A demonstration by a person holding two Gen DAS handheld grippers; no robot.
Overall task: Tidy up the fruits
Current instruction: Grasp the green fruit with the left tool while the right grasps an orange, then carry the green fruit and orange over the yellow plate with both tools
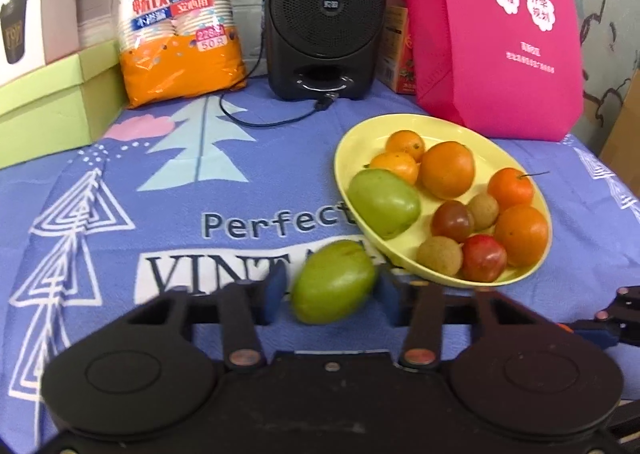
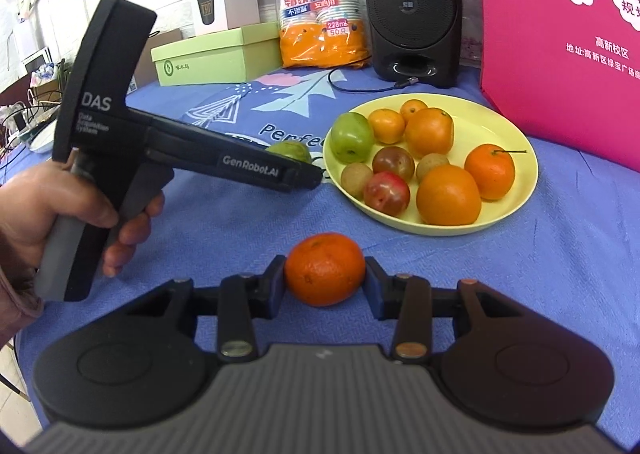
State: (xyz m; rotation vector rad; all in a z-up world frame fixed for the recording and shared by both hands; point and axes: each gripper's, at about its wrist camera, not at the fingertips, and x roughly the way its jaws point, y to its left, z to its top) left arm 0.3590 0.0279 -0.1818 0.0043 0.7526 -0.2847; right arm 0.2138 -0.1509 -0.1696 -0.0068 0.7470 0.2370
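Fruits are being gathered: a small orange [image 2: 325, 269] is pinched at its widest part by the right gripper [image 2: 325, 281], just in front of the yellow plate [image 2: 516, 141]. A green fruit [image 1: 334, 282], firm and smooth, likely slippery, is clamped crosswise by the left gripper [image 1: 331, 292], just beside the plate's near rim.

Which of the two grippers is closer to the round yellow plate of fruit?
Left. The left gripper, closed on a green fruit, sits at the yellow plate's rim; the right gripper, holding an orange mandarin, is farther back.
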